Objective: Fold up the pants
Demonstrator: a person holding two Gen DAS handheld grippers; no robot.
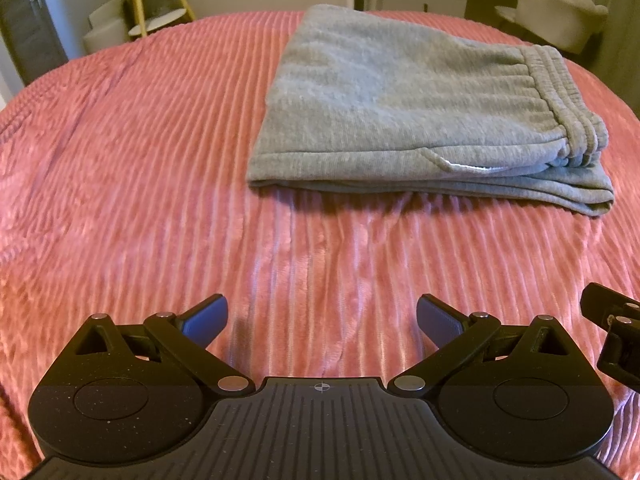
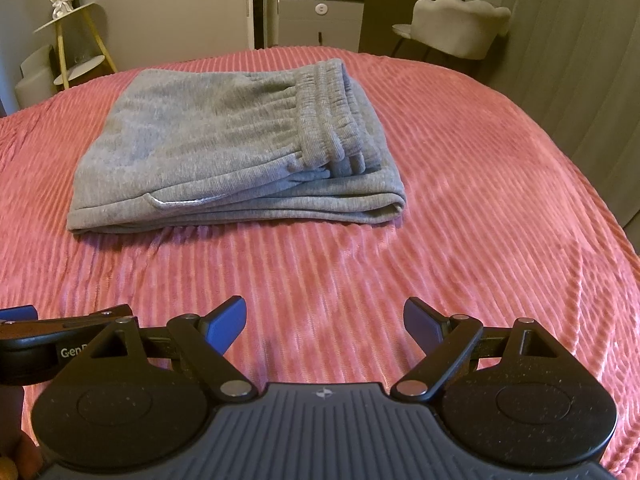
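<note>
Grey sweatpants [image 1: 404, 104] lie folded into a compact stack on the pink ribbed bedspread [image 1: 140, 160], with the elastic waistband on the right side. They also show in the right wrist view [image 2: 224, 152], left of centre. My left gripper [image 1: 322, 320] is open and empty, held above the bedspread well short of the pants. My right gripper [image 2: 324, 322] is open and empty too, also short of the pants. Part of the right gripper [image 1: 612, 332] shows at the right edge of the left wrist view, and part of the left gripper [image 2: 48, 332] at the left edge of the right wrist view.
Beyond the far edge of the bed stand a yellow-legged side table [image 2: 76, 40], a grey drawer cabinet [image 2: 320, 20] and a pale upholstered chair [image 2: 456, 24]. A grey curtain [image 2: 592, 80] hangs on the right.
</note>
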